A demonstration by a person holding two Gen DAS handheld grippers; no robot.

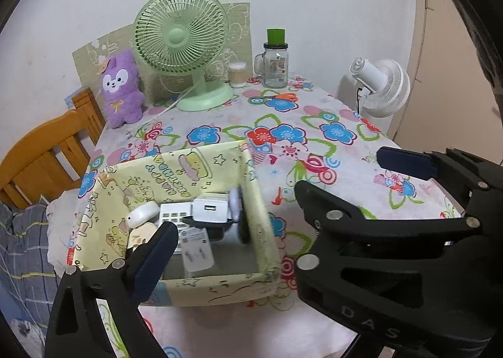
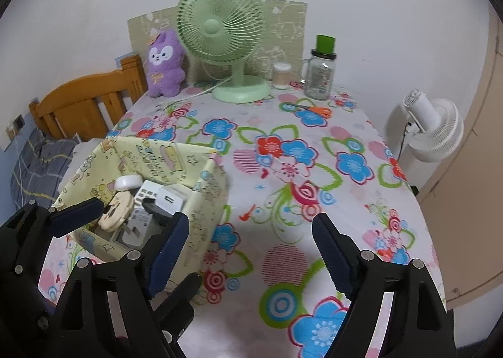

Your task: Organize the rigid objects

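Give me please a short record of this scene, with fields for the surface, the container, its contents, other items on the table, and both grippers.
surface: table with floral cloth
container: yellow box, open top, near the table's left edge
contents: white charger, round white case, beige round case, white plug adapter, other small devices
other items: green fan, purple plush, glass jar, orange scissors
left gripper: open, holds nothing
right gripper: open, holds nothing
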